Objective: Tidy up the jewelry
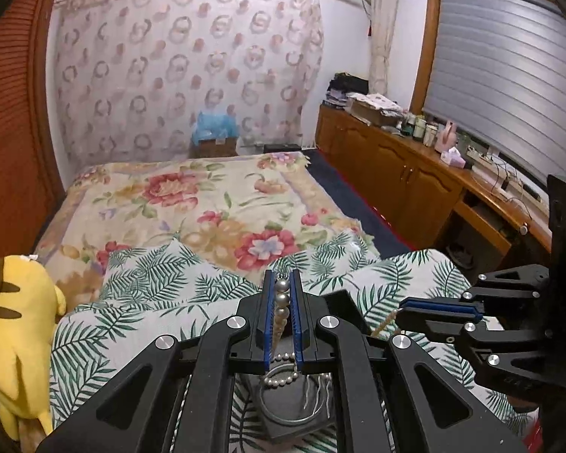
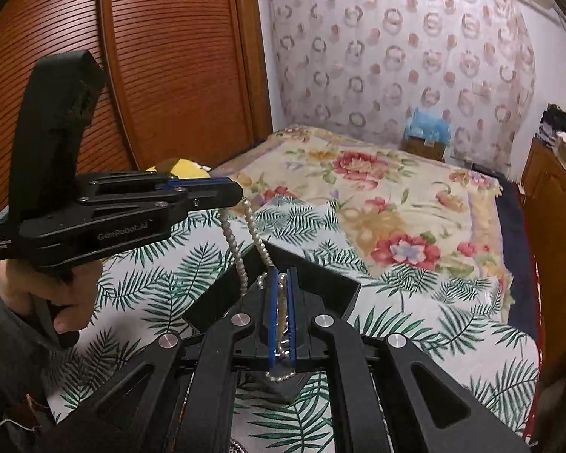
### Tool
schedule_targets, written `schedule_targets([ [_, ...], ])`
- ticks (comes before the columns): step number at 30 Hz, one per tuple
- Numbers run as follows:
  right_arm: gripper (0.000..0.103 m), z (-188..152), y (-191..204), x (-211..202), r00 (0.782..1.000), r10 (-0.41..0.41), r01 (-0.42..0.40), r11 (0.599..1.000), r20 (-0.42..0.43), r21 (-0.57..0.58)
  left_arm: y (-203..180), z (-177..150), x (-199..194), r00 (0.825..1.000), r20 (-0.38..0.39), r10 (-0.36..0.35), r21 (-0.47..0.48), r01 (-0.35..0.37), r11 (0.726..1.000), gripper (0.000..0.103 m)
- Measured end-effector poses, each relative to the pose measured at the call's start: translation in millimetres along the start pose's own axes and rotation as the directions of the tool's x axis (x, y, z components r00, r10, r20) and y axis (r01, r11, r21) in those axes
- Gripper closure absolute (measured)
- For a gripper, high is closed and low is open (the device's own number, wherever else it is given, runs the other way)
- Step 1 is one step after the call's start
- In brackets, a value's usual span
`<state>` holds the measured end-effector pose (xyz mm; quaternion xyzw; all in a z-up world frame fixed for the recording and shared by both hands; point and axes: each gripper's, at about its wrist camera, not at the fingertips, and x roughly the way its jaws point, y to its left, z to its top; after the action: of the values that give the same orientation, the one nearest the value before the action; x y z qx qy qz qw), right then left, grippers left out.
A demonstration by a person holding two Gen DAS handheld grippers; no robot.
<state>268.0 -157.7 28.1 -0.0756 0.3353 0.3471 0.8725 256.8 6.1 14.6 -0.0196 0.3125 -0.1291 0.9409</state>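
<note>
A white pearl necklace [image 1: 282, 309] is stretched between both grippers above a black jewelry box [image 1: 343, 298] that lies on the palm-leaf cloth. My left gripper [image 1: 282, 273] is shut on one stretch of the pearls, which run along its blue pads. My right gripper [image 1: 403, 309] comes in from the right, shut on another stretch. In the right wrist view the right gripper [image 2: 282, 271] clamps the necklace [image 2: 232, 241], and two strands rise to the left gripper [image 2: 239, 190]. The box [image 2: 320, 281] sits beneath. A silver bangle [image 1: 294, 422] and thin chains lie inside the box.
A bed with a floral blanket [image 1: 207, 196] stretches ahead, with the palm-leaf cloth [image 1: 151, 275] at its near end. A yellow plush toy [image 1: 15, 339] sits at the left. A cluttered wooden cabinet [image 1: 407, 177] runs along the right and a slatted wardrobe [image 2: 151, 75] along the left. A hand [image 2: 53, 294] holds the left gripper.
</note>
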Motion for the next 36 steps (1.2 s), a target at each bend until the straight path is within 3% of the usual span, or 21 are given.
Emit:
schedule_targets([
  [14,0.097,-11,2,-5,1.000,-0.005,0.005,1.000,0.000,0.011,-2,-15,-8,1.000,0.001,-0.011,0.001,0.011,1.000,0.095],
  [18,0.097,-21,5,-17,1.000,-0.012,0.012,1.000,0.009,0.008,-5,-34,-16,1.000,-0.008,-0.001,0.017,0.001,1.000,0.088],
  [22,0.097,-40,7,-26,1.000,-0.017,0.017,1.000,0.000,0.011,-7,-58,-24,0.999,-0.036,-0.001,0.026,0.002,1.000,0.087],
  [25,0.096,-59,11,-29,1.000,-0.019,0.019,1.000,-0.024,0.011,-5,-76,-28,0.998,-0.067,0.001,0.026,0.001,1.000,0.086],
  [28,0.088,-77,16,-28,0.998,-0.020,0.021,1.000,-0.056,0.006,-4,-96,-30,0.995,-0.103,0.012,0.025,-0.009,1.000,0.082],
  [36,0.088,-124,28,-21,0.990,-0.016,0.020,1.000,-0.143,0.023,5,-146,-31,0.979,-0.203,0.026,0.005,-0.025,1.000,0.079],
])
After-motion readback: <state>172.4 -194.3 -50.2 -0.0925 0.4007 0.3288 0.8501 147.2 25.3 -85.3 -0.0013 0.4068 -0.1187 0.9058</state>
